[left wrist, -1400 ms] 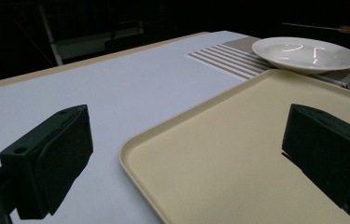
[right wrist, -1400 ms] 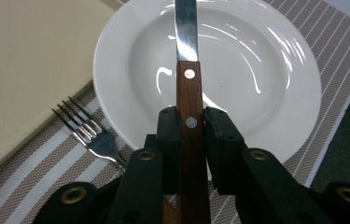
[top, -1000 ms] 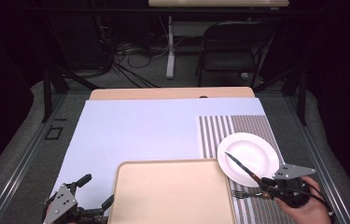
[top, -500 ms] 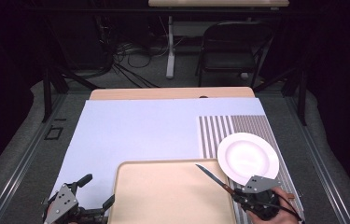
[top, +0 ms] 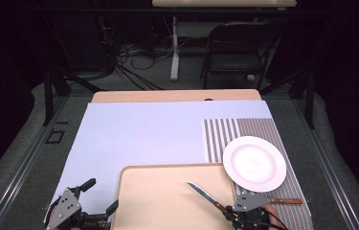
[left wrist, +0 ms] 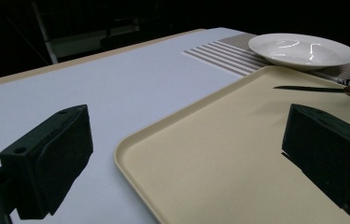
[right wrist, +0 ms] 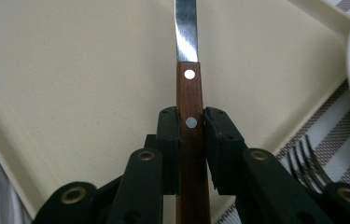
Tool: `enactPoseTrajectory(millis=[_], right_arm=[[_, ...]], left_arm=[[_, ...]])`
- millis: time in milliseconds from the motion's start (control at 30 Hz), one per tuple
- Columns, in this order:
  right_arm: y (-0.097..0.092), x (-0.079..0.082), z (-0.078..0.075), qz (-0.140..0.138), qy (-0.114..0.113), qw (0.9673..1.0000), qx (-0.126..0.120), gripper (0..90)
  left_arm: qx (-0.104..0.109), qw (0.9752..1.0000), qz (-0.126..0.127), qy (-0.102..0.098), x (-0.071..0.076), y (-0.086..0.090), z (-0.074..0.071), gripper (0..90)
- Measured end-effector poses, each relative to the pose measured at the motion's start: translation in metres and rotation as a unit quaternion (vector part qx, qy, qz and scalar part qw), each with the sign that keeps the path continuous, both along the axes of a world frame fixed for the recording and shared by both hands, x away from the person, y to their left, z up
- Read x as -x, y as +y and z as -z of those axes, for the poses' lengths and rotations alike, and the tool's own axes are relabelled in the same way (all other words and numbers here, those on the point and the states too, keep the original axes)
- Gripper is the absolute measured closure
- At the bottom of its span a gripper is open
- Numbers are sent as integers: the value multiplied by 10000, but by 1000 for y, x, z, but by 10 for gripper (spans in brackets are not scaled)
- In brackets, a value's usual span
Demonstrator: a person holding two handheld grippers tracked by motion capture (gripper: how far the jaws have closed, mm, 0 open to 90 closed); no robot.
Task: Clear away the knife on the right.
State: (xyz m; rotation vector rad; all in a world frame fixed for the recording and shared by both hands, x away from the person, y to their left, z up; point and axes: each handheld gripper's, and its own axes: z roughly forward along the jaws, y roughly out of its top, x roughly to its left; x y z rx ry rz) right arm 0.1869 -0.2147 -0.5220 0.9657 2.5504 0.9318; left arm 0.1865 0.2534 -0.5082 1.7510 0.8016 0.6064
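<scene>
Knife point(right wrist: 191, 102) now over tray point(top: 158, 191); one plate point(top: 254, 163), one fork point(right wrist: 306, 158).

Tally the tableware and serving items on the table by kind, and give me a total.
Plate: 1
Knife: 1, clamped in the right gripper
Fork: 1
Tray: 1
Placemat: 1
Total: 5
</scene>
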Motion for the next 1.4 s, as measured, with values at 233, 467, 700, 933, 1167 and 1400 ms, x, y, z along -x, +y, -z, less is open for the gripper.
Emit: enactPoseTrajectory(millis=[233,467,700,933,1167,1400], right_arm=[[8,-4,10,-99,76,9999,65,765],[10,-8,22,-97,250,9996,81,764],[9,-5,23,-59,275,9996,45,763],[9,-5,23,-55,279,9996,9,762],[8,-5,23,-16,322,9995,-21,760],[8,-5,24,-45,243,9997,-13,748]], left_arm=[[22,10000,11,15,-1,0,1,22],[-12,10000,22,2,-1,0,1,23],[16,10000,7,10,-1,1,1,23],[13,10000,6,10,-1,1,1,22],[0,10000,11,14,-1,1,1,22],[8,10000,12,20,-1,1,2,23]])
